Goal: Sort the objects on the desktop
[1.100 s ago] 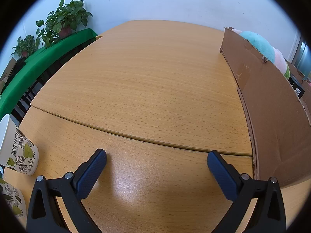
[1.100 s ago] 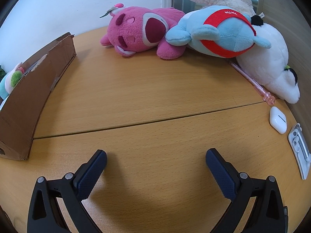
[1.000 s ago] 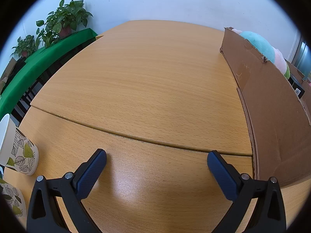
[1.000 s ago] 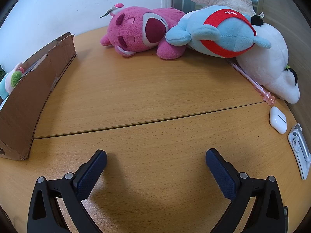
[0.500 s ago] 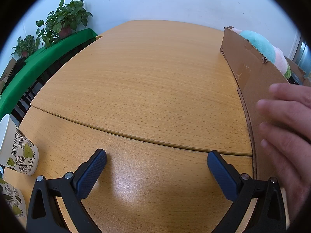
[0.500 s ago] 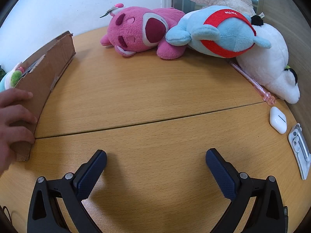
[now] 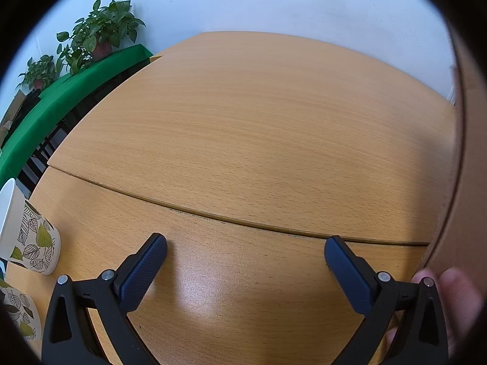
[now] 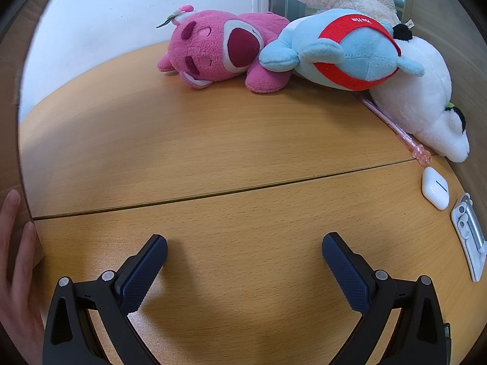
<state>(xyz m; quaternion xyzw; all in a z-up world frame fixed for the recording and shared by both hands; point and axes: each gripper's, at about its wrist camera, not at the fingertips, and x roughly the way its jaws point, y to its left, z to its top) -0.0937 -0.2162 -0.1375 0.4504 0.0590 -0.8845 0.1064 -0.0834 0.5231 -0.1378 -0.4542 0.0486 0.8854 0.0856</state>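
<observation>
My left gripper (image 7: 245, 252) is open and empty over the bare wooden table (image 7: 243, 127). My right gripper (image 8: 244, 252) is open and empty too. Ahead of it lie a pink plush (image 8: 219, 51), a blue plush with a red band (image 8: 344, 51) and a white plush (image 8: 423, 97). A pink pen (image 8: 392, 127), a white earbud case (image 8: 435, 187) and a white clip-like object (image 8: 470, 237) lie at the right. A cardboard box wall (image 7: 468, 158) stands close at the left view's right edge and at the right view's left edge (image 8: 12, 91), with a bare hand (image 8: 15, 258) on it.
Two leaf-patterned paper cups (image 7: 27, 231) stand at the left view's left edge. Potted plants (image 7: 100, 33) on a green-covered bench (image 7: 70, 91) stand beyond the table. A white wall is behind.
A bare hand came in, took hold of the cardboard box and drew it nearer between the grippers. The box now fills the view edges. Both grippers stayed still and open.
</observation>
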